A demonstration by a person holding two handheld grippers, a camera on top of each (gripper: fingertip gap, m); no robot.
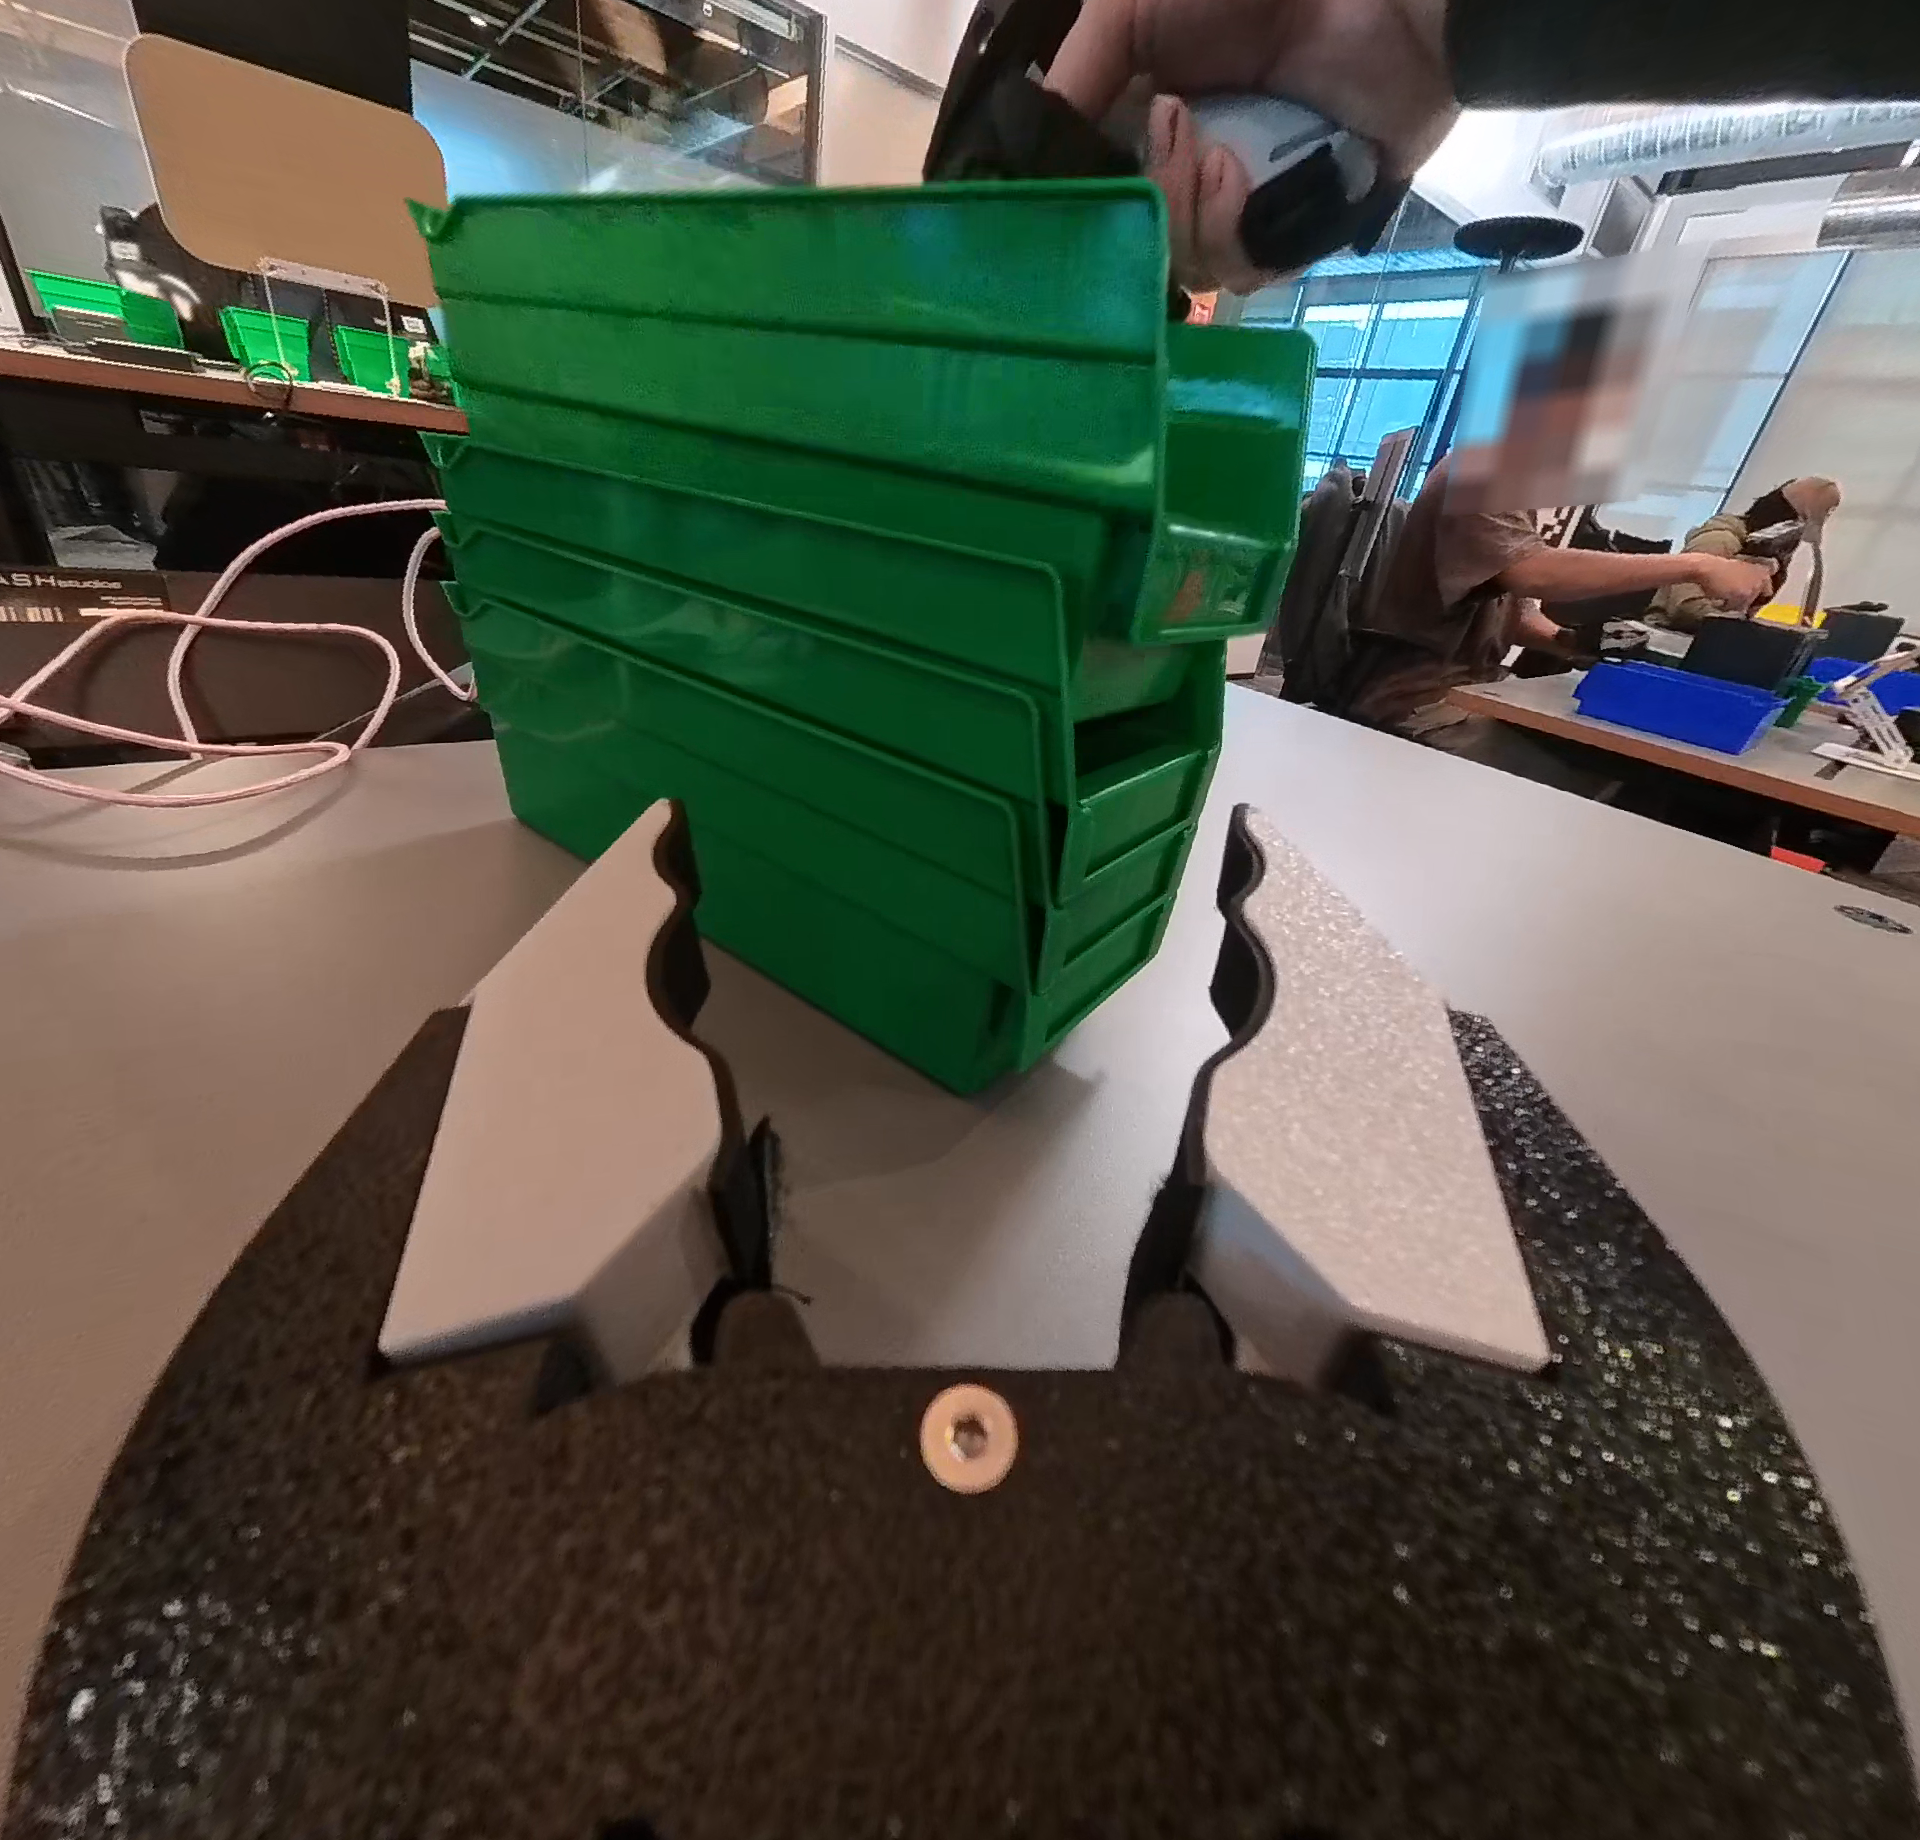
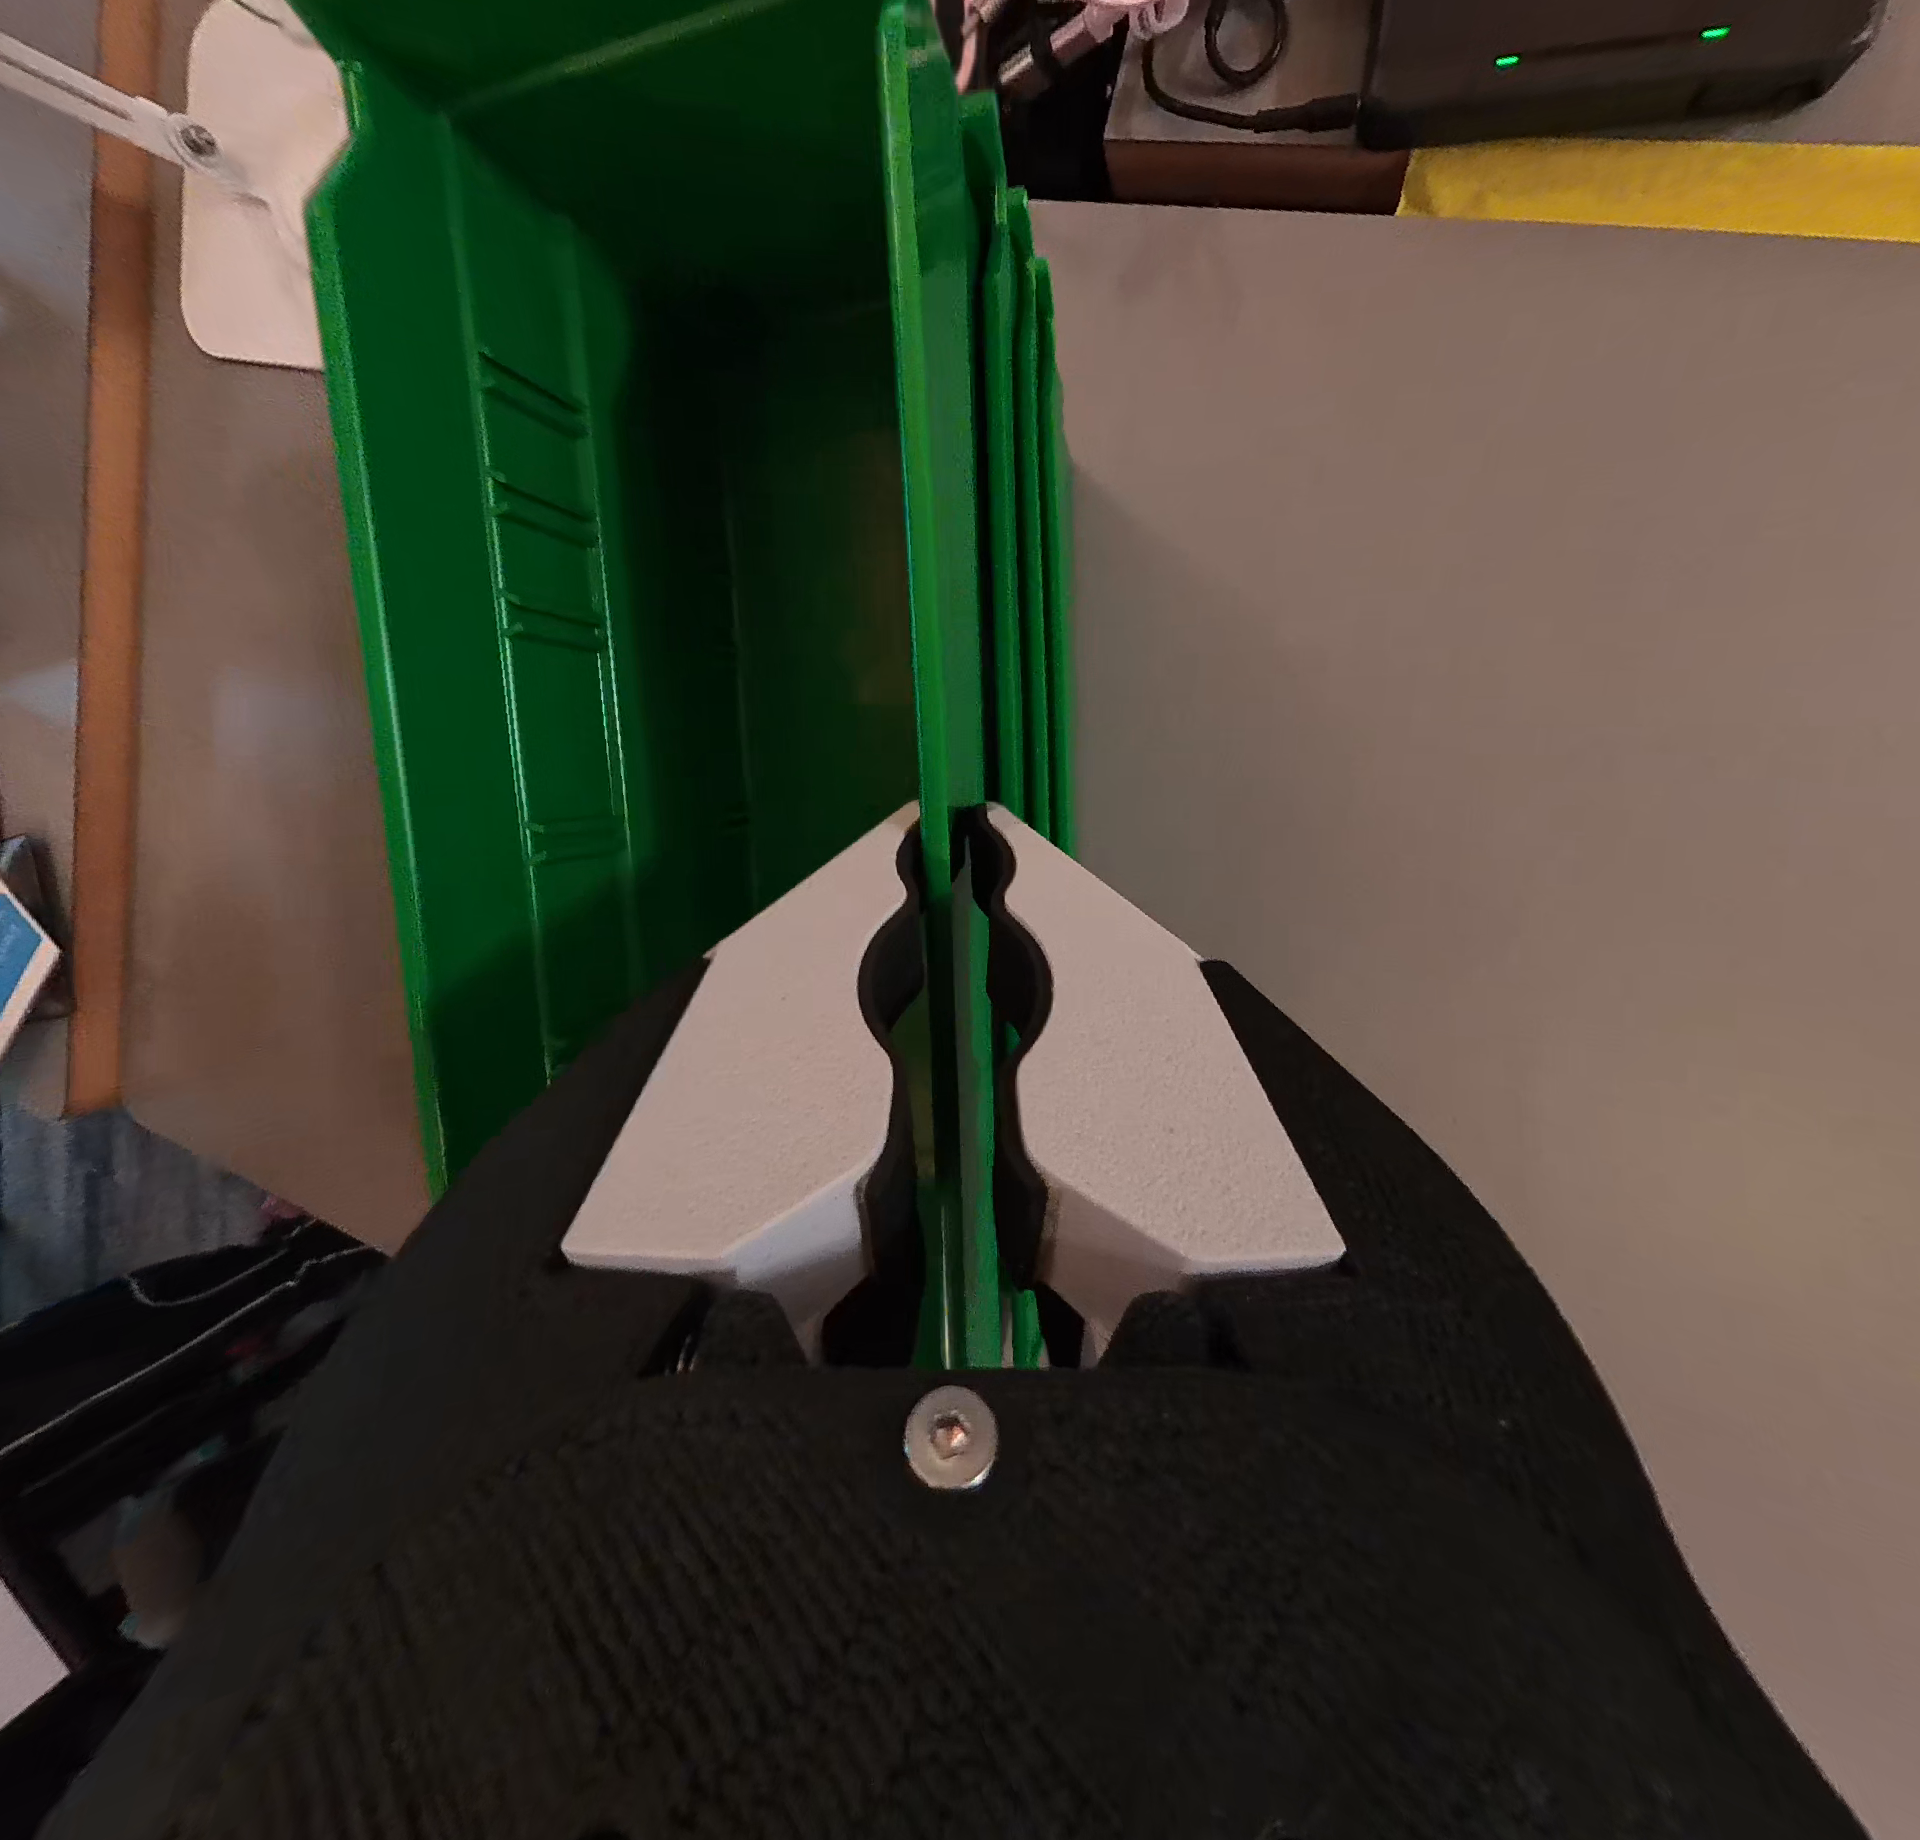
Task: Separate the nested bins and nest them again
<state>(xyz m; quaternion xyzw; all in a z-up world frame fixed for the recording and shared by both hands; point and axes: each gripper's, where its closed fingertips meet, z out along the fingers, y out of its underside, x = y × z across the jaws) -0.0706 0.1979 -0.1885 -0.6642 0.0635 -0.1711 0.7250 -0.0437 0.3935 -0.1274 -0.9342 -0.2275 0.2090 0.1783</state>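
On the grey table [image 1: 1558, 1011] a stack of green bins [image 1: 810, 710] is sitting nested, leaning a little, and the top bin [image 1: 800, 273] is riding above the rest. The right gripper [image 2: 954, 834] is coming in from overhead, its fingers clenched on that top bin's thin side wall. The left gripper [image 1: 956, 855] is hanging spread wide and empty, just short of the stack's lower corner, touching nothing. The risk, I'd say: nothing is pinning the lower bins, so a pull could be dragging them up too, or tipping the whole stack. That one-wall pinch could also be slipping or twisting. There's bare table to the right and in front; the pink cable [image 1: 208, 689] is crowding the far left.
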